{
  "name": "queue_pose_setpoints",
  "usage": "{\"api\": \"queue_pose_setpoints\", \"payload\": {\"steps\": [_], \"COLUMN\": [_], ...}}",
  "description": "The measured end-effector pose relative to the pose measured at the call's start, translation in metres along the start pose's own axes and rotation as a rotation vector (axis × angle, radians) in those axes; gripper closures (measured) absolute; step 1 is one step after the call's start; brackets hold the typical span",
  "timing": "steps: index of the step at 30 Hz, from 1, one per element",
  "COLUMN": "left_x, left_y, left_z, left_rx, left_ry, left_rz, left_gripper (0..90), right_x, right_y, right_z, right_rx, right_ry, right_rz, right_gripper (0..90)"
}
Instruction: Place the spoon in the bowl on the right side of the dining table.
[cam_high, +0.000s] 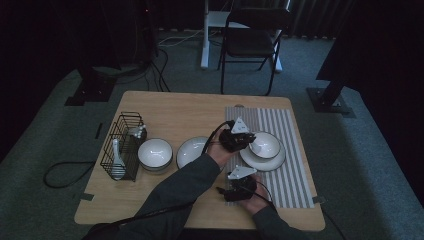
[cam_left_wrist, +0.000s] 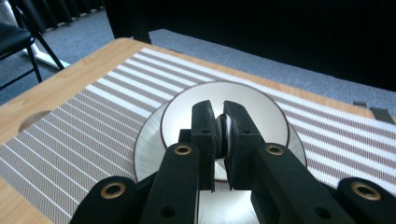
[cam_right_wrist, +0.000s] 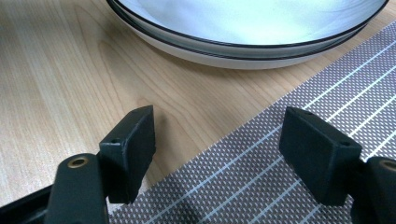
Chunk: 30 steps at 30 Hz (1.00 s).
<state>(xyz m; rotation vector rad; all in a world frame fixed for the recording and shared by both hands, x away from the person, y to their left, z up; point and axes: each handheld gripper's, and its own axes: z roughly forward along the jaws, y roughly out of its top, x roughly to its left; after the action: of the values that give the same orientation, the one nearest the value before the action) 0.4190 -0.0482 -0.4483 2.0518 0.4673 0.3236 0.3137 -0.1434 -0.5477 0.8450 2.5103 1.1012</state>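
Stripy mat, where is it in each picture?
High view: the stripy mat covers the right part of the table.
Left gripper view: the mat runs across the middle, under the white plate.
Right gripper view: the mat fills the bottom right corner.
Shared landmark: the wooden table, bare beside the mat's edge.

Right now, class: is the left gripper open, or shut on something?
Shut: the left gripper has its jaws clamped on the rim of the white bowl, which sits on the plate.
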Motion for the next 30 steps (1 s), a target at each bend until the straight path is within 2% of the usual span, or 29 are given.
{"api": "queue_pose_setpoints", "payload": {"steps": [16, 30], "left_x": [-0.003, -0.004], "left_y": [-0.016, -0.025], "left_z": [-0.002, 0.003], "left_rx": [0.025, 0.049], "left_ry": [-0.022, -0.039], "left_rz": [0.004, -0.006], "left_gripper": [83.2, 82.8], "right_x": [0.0, 0.0], "right_y": [0.0, 0.0], "right_z": [0.0, 0.0], "right_rx": [0.0, 0.001], "right_ry": [0.001, 0.003], "right_rz": [0.0, 0.002], "right_gripper": [26.7, 26.7]}}
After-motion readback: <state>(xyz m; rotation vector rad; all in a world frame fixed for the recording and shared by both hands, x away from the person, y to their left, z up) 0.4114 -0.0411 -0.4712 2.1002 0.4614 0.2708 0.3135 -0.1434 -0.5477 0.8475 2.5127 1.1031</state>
